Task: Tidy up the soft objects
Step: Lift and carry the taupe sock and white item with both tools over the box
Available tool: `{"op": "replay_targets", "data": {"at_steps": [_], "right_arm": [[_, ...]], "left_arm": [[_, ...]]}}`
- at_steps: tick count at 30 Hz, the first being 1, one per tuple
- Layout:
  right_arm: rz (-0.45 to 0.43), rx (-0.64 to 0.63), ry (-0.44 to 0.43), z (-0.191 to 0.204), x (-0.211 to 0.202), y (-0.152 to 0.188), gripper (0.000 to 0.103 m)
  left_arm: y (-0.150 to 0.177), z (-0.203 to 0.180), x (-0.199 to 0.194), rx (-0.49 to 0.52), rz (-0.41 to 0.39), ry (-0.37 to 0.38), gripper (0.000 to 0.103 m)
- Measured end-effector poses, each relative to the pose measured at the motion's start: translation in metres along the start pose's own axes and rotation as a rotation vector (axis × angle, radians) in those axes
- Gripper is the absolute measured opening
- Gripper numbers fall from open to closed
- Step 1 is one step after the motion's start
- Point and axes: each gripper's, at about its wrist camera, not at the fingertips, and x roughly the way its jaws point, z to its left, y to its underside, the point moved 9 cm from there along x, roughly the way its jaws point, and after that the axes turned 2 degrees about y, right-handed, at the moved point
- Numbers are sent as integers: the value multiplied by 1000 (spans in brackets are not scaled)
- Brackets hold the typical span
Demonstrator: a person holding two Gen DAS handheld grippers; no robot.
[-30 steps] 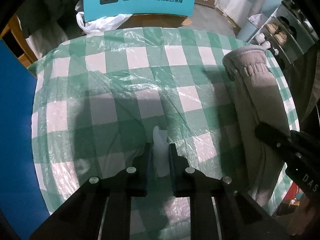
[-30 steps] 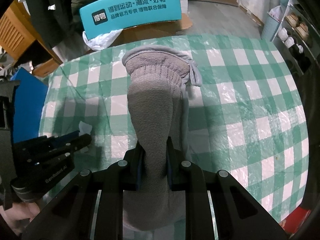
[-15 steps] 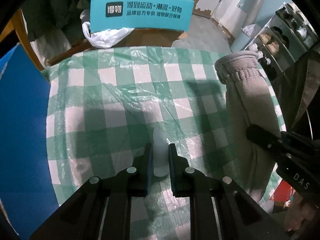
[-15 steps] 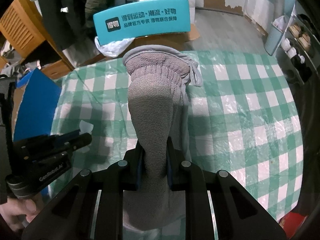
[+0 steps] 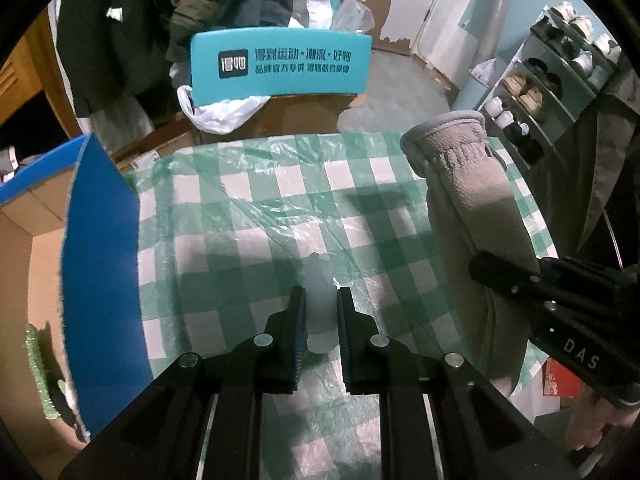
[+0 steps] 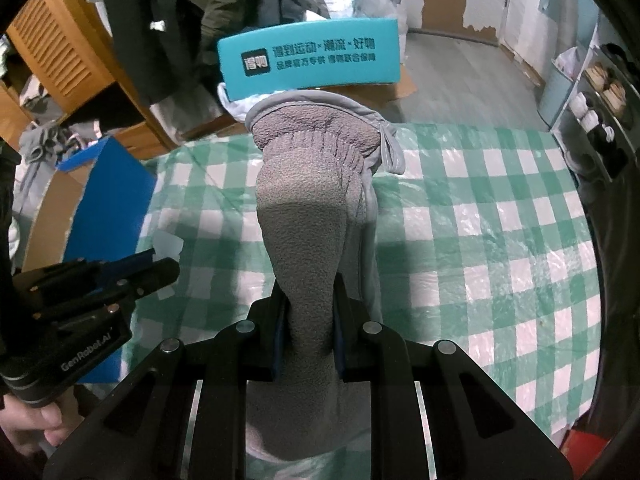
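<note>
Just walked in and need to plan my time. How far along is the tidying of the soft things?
Done: something green already lies in the cardboard box. In hand: the right gripper clamps a grey fleece mitt; the left gripper pinches a small white piece. Left: putting both away.

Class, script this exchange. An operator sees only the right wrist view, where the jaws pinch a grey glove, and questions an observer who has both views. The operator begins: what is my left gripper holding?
Observer: The left gripper is shut on a small, whitish, translucent piece, which is pinched between its pads and sticks out past the fingertips.
Operator: Is there anything in the blue-flapped box beside the table?
Observer: Yes. The left wrist view looks into the cardboard box, and a fuzzy green item lies against its inner wall.
</note>
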Motion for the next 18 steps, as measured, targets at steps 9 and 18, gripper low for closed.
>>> {"op": "replay_targets", "data": {"at_steps": [9,18], "right_arm": [[-34,-26,-36,23,-22,-6,16],[-62,-69,-58,52,-38,-12,16]], "left_arm": [[-1,11,-34,-5,-53,-7,15],[4,29,-64,-14,-99,-32,15]]}}
